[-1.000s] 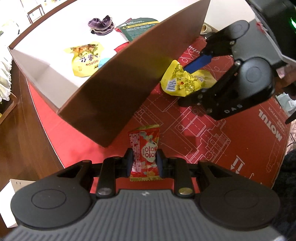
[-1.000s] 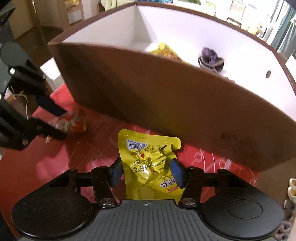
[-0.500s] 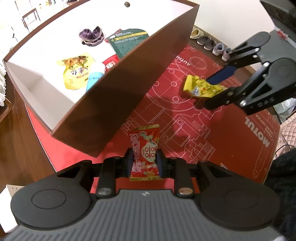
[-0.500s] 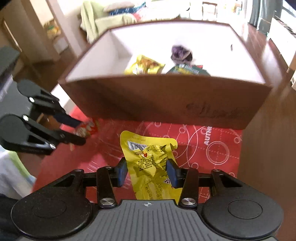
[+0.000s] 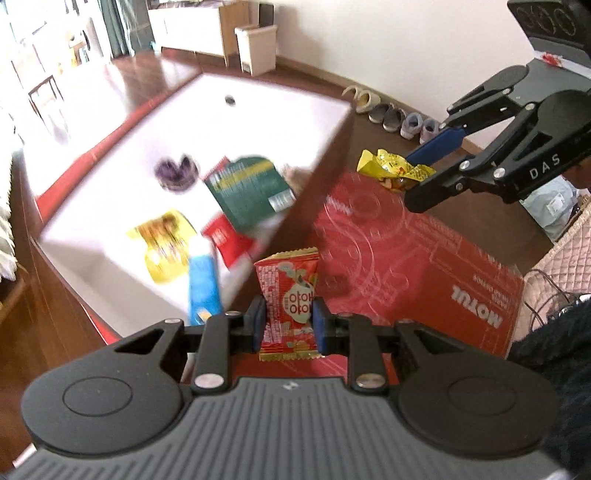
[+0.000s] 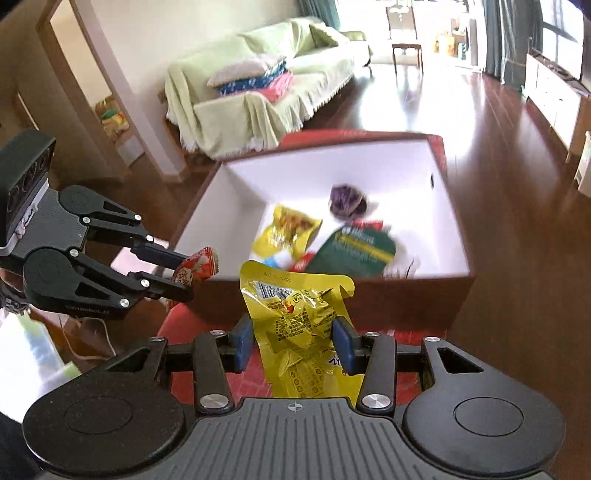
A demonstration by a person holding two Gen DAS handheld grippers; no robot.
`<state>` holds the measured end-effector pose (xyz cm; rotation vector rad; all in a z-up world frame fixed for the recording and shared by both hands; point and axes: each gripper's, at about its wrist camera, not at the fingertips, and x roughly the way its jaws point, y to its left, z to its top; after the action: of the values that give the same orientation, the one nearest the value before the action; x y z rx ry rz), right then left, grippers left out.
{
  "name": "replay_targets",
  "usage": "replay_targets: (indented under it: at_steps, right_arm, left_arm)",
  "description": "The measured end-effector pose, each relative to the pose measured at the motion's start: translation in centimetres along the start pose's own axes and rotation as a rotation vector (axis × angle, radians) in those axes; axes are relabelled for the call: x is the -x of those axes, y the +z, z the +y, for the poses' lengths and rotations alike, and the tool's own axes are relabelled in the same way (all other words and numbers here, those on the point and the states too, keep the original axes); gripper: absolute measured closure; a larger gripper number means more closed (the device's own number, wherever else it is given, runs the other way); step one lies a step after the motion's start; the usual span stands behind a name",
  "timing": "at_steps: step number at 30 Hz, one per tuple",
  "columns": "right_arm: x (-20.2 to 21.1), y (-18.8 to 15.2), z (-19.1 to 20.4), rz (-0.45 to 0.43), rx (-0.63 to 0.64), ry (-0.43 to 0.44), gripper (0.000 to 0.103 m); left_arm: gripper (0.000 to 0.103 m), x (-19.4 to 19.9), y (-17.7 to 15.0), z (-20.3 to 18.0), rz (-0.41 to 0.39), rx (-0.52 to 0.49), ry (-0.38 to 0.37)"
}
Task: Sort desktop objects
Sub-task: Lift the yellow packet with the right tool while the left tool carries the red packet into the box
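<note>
Fingers of the left gripper clamp a red packet; those of the right gripper clamp a yellow packet. Both hang above the mat, short of the box. Five blurred items, apparently, lie inside; these two remain.

Daylight enters from the windows at the back and makes strong glare on the wooden floor. The white inside of the box is overexposed. Its contents are blurred by motion. Straight lines bend near the edges.
</note>
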<state>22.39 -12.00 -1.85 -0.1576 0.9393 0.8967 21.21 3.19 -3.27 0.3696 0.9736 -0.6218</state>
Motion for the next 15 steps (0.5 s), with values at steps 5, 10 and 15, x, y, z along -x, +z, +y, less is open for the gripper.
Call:
replay_targets:
  at_steps: [5,10,15]
  right_arm:
    - [-0.1,2.3,-0.8,-0.033,0.013,-0.020,0.059]
    - [-0.6,4.6,-1.3,-0.056,0.027,-0.028,0.059]
    - [-1.6,6.6,-1.5,-0.071,0.037,-0.028,0.059]
  left_arm:
    - [0.081,1.1,2.3,1.5,-0.027,-0.007,0.032]
    - [0.081,1.3,3.7,2.5,-0.027,-0.024,0.077]
    - [0.081,1.1,4.6,3.6,-0.019,-0.028,0.115]
